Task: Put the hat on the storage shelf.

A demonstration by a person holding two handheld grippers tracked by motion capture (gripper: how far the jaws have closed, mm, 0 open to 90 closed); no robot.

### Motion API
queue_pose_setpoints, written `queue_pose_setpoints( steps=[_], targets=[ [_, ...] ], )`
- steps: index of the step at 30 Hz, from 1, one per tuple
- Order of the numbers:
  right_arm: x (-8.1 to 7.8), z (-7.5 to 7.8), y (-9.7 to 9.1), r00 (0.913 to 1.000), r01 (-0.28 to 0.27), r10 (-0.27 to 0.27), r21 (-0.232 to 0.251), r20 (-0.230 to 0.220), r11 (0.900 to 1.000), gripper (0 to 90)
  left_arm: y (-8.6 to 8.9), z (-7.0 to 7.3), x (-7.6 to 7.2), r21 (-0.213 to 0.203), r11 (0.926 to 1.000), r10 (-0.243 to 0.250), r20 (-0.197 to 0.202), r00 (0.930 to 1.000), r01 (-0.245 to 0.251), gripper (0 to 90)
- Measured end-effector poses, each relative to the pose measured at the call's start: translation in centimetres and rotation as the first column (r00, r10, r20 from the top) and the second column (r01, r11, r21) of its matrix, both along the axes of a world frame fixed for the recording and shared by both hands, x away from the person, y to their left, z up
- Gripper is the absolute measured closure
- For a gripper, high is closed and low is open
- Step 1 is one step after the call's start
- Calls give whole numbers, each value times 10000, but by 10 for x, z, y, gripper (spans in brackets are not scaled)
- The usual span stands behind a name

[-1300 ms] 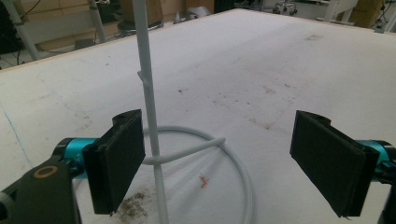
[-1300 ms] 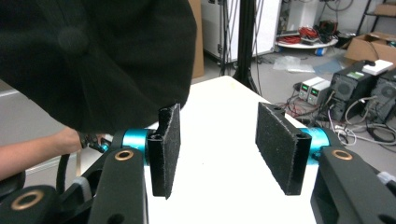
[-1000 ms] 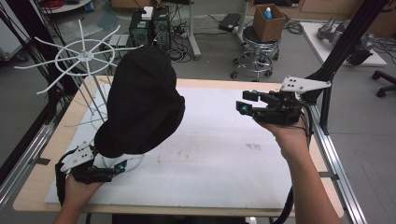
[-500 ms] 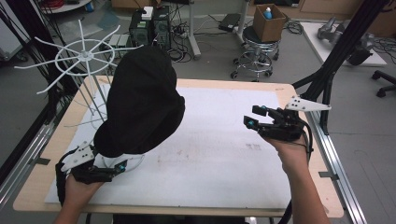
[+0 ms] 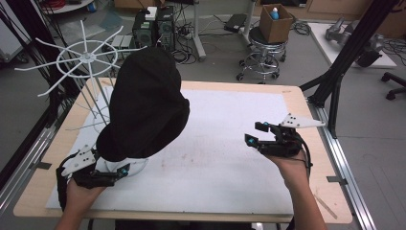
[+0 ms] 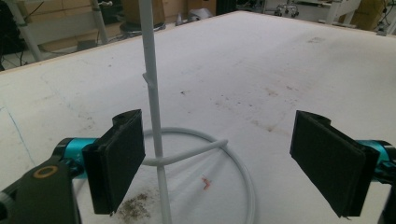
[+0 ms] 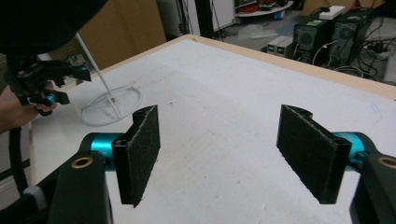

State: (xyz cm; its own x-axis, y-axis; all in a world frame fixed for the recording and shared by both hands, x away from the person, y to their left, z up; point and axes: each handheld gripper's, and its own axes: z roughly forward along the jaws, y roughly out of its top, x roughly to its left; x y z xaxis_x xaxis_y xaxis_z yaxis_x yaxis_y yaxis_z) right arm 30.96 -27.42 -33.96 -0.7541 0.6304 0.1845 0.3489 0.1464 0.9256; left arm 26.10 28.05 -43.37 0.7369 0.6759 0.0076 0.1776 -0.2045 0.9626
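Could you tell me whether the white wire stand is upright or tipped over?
Upright: the white wire stand rests its ring base flat on the table, pole vertical.

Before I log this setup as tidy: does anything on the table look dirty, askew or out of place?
Mostly tidy. The white table cover carries brownish smudges, a patch of gritty debris lies beside the white stand's ring base, and a small red scrap sits inside the ring. The black cloth draped over the stand hangs bunched toward the person's left.
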Motion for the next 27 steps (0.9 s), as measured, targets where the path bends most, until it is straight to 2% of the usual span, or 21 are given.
queue_pose_setpoints(
  steps=[6, 7, 11, 18, 21, 24, 26, 27],
  targets=[
    [-1, -15, -3, 9992, 397, -395, 188, -106, 9990, 224, 1, 0, 0, 18, 10000, -4, 8, 10000, 4, 180],
    [0, -17, -2, 9987, 441, -441, -11, -244, 9990, 208, 1, 0, 0, 23, 10000, -11, -2, 10000, 11, 180],
    [0, -19, 2, 9988, 465, -467, -166, -123, 9988, 191, 0, 0, 1, 16, 10000, -4, -5, 10000, 4, 180],
    [0, -21, 4, 9979, 598, -606, -376, -213, 9975, 170, 1, 0, 1, 1, 10000, 5, 9, 10000, -5, 180],
    [1, -25, 8, 9965, 659, -688, -614, -472, 9959, 144, 2, 0, 1, 13, 10000, 3, 12, 10000, -3, 180],
    [3, -27, 8, 9961, 767, -796, -732, -373, 9944, 126, 2, 0, 1, 4, 10000, 8, 34, 10000, -8, 180],
    [3, -28, 7, 9951, 863, -891, -647, -419, 9942, 123, 2, 1, 1, 4, 10000, 8, 35, 10000, -8, 180],
    [0, -34, 2, 9945, 1047, -1047, 78, 17, 9945, 123, 2, 1, 1, -3, 10000, 7, 32, 10000, -7, 180]
  ],
)
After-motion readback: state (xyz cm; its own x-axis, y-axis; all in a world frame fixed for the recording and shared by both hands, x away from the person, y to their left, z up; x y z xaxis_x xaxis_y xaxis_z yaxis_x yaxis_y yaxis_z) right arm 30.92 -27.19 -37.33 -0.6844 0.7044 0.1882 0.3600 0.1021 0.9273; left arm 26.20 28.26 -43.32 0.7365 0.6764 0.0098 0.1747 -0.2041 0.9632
